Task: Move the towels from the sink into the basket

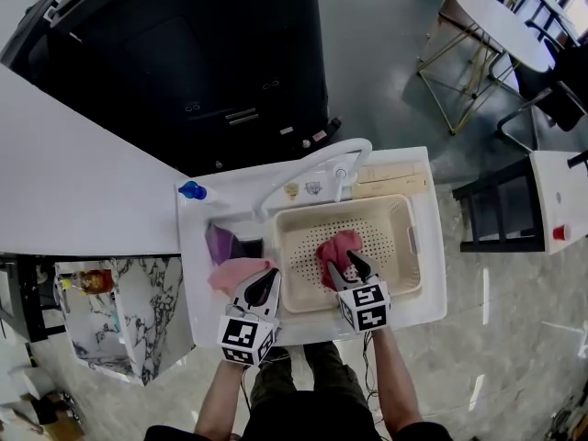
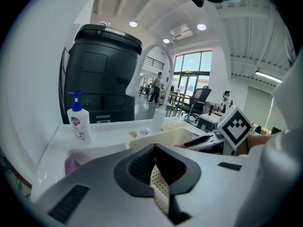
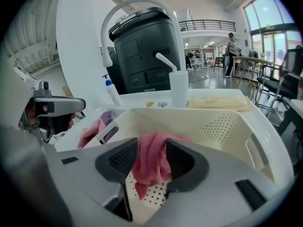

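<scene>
A cream perforated basket [image 1: 411, 246] sits in the right half of the white sink unit [image 1: 432, 310]. A red-pink towel [image 1: 336, 249] lies bunched inside it. My right gripper [image 1: 352, 268] hangs over the basket, jaws spread, the towel [image 3: 151, 160] loose between them above the basket's floor [image 3: 222, 126]. In the sink basin to the left lie a pink towel [image 1: 235, 272] and a purple towel [image 1: 220, 243]. My left gripper [image 1: 262, 288] hovers over the pink towel beside the basket's left wall. Its jaw tips meet with nothing between them [image 2: 154, 157].
A white arched faucet [image 1: 312, 162] rises behind the basket, and a blue-pump soap bottle [image 1: 192, 190] stands at the sink's back left corner. A big black machine [image 1: 202, 53] stands behind. A white counter [image 1: 73, 182] runs to the left, a round table [image 1: 496, 21] far right.
</scene>
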### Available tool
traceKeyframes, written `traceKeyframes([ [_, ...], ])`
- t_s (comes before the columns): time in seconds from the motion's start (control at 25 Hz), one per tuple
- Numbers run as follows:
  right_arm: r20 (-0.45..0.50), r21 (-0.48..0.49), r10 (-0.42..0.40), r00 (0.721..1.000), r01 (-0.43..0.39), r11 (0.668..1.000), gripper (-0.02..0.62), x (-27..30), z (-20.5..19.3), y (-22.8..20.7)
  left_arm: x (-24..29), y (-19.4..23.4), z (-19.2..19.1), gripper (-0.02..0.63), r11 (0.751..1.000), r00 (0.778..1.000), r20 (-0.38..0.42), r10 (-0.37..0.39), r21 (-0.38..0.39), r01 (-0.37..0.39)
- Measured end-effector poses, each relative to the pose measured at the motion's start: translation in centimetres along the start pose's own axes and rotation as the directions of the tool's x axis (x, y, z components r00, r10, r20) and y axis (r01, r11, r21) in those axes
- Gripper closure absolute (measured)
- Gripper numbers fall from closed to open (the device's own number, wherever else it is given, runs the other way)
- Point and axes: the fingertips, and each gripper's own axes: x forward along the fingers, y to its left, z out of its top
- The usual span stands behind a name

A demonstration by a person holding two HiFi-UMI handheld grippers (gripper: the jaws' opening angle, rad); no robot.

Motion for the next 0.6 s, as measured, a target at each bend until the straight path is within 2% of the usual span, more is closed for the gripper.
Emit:
traceKeyframes([
  [0.04, 0.003, 0.003, -0.004, 1.0, 0.004, 1.0, 0.394, 0.0, 0.0, -0.1, 0.0, 0.0, 0.0, 0.598, 1.0, 1.0, 0.001, -0.001, 0.0, 0.001],
  [0.12, 0.015, 0.001, -0.014, 1.0, 0.014, 1.0, 0.379, -0.2, 0.2, -0.2, -0.1, -0.1, 0.0, 0.598, 1.0, 1.0, 0.001, -0.003, 0.0, 0.003],
  [0.32, 0.047, -0.003, -0.012, 0.999, 0.012, 1.0, 0.376, -1.0, 1.2, 0.0, -0.3, 0.0, 0.2, 0.598, 1.0, 1.0, 0.006, -0.002, 0.002, 0.002],
  [0.6, 0.148, -0.032, -0.023, 0.989, 0.029, 0.999, 0.377, -3.1, 4.3, 0.8, -1.4, -0.1, 1.8, 0.598, 1.0, 0.999, 0.04, 0.002, 0.008, -0.003],
])
